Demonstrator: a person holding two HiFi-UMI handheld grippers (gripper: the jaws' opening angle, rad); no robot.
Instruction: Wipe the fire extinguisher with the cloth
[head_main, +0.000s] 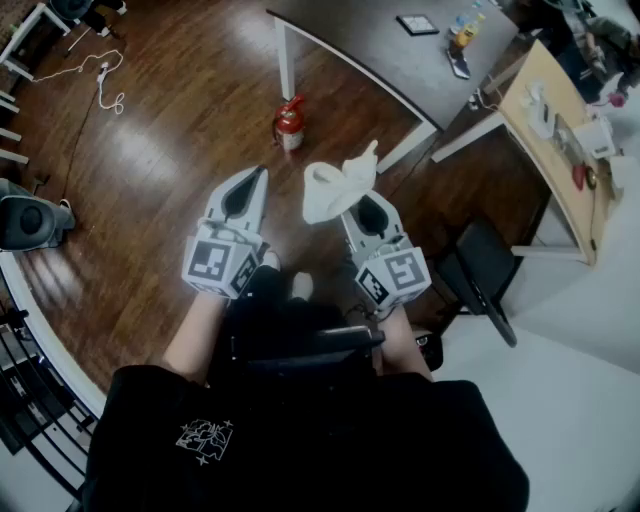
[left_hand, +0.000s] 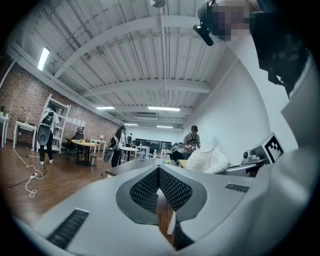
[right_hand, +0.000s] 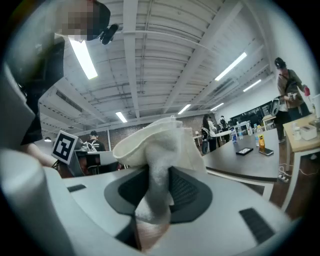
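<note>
Cloth of soft white fabric (head_main: 338, 185), limp and light, sits bunched between the clamped jaws of your right gripper (head_main: 362, 208), your left gripper (head_main: 256, 176) is closed and empty, and the small red metal fire extinguisher (head_main: 289, 124), probably heavy, rigid and slick, stands far ahead on the dark wooden floor (head_main: 180, 150), best steadied at its neck.

A dark wooden floor (head_main: 170, 130) carries most of the scene. A red fire extinguisher (head_main: 289, 124) stands upright on it, near the foot of the white leg at the left corner of a grey table (head_main: 370, 45). A white cable (head_main: 103, 80) lies looped on the boards toward the far left edge. A black chair (head_main: 487, 272) stands at the right, where the wood meets a pale floor (head_main: 590, 340). On the grey tabletop lie a dark tablet (head_main: 417, 24), some bottles (head_main: 464, 28) and a phone (head_main: 457, 66), toward its right edge. Beside it stands a light wooden table (head_main: 545, 160) bearing small white items
</note>
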